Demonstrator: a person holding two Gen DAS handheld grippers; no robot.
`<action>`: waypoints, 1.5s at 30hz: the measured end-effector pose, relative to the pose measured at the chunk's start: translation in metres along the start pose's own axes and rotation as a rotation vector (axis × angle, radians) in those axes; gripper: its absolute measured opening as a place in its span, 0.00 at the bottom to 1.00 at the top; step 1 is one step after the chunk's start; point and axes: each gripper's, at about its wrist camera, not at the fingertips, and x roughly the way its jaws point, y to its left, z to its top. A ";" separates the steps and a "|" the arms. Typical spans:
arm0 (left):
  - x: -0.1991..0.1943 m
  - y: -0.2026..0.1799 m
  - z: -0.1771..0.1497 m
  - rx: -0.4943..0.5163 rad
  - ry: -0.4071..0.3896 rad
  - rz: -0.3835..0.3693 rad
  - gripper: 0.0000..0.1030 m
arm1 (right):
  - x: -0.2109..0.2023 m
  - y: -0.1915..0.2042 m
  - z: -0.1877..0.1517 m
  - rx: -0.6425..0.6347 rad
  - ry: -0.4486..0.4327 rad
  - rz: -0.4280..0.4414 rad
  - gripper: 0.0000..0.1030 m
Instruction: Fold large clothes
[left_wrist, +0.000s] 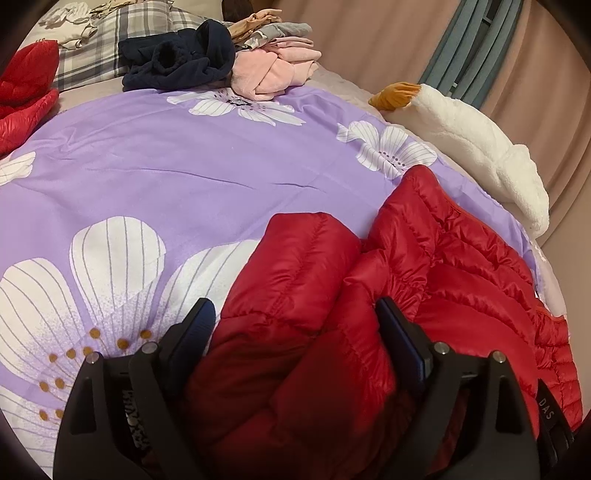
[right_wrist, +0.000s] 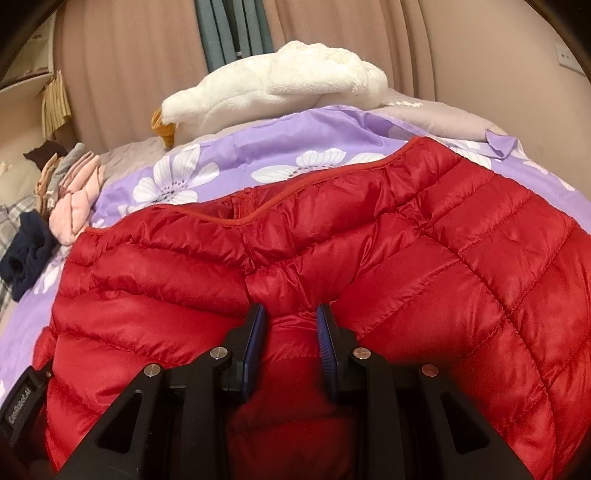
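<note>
Mid-fold: the red puffer jacket lies bunched, right gripper pinching it, left gripper spread wide, gripping nothing.

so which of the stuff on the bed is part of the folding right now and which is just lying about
Part of the job:
- red puffer jacket
- right claw, shut on a pinch of the jacket
- left claw, open, jacket between its fingers

Just lying about:
- white plush goose
- navy garment
- pink folded clothes
- plaid pillow
- purple floral cover
</note>
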 end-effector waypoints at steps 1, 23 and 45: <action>0.000 0.001 0.001 -0.005 0.002 -0.005 0.88 | -0.002 -0.001 0.001 0.006 -0.001 0.007 0.26; -0.067 0.038 -0.050 -0.208 0.374 -0.504 0.94 | -0.097 -0.134 -0.054 0.149 0.075 -0.206 0.55; -0.178 -0.155 -0.018 0.329 -0.144 -0.414 0.34 | -0.089 -0.145 -0.057 0.190 0.083 -0.145 0.60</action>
